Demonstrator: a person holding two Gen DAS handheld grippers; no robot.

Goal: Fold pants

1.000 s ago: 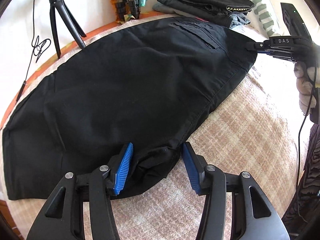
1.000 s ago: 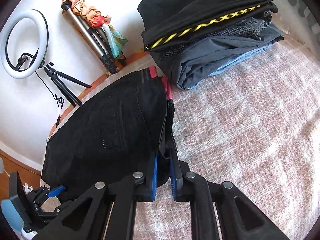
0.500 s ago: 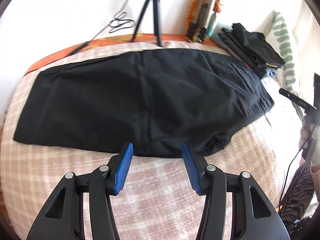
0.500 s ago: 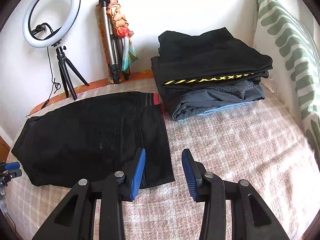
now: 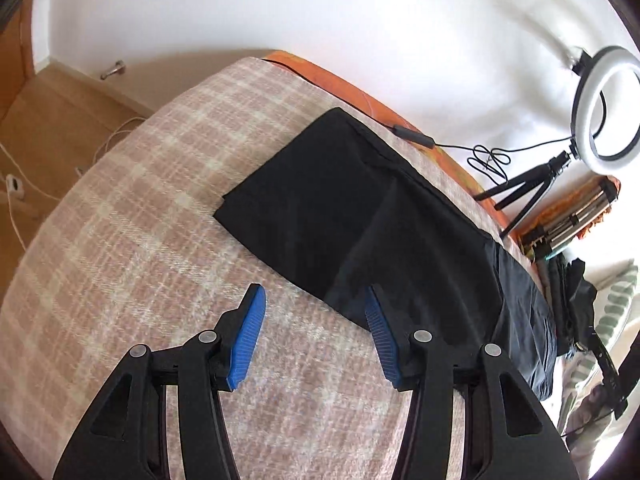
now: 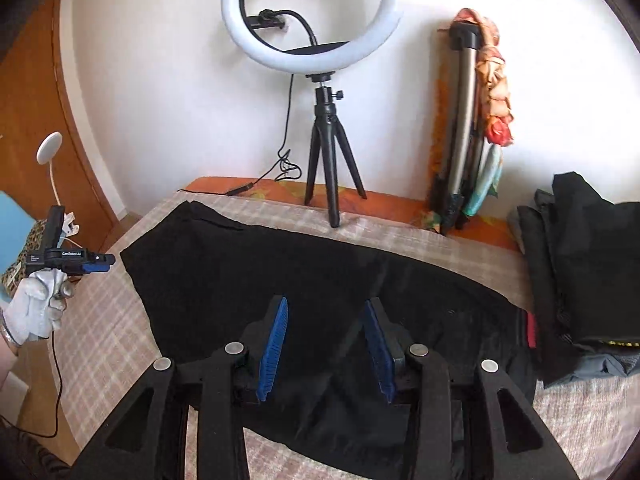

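Lying flat, pants (image 6: 320,300) ungripped

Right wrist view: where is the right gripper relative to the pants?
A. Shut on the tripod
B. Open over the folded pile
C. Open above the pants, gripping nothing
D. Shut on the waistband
C: the right gripper is open above the pants, its pads apart with no cloth between them.

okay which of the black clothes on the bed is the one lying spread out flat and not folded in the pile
The black pants, stretched flat across the plaid blanket before the ring light. The other dark garments sit stacked in the folded pile at the right.
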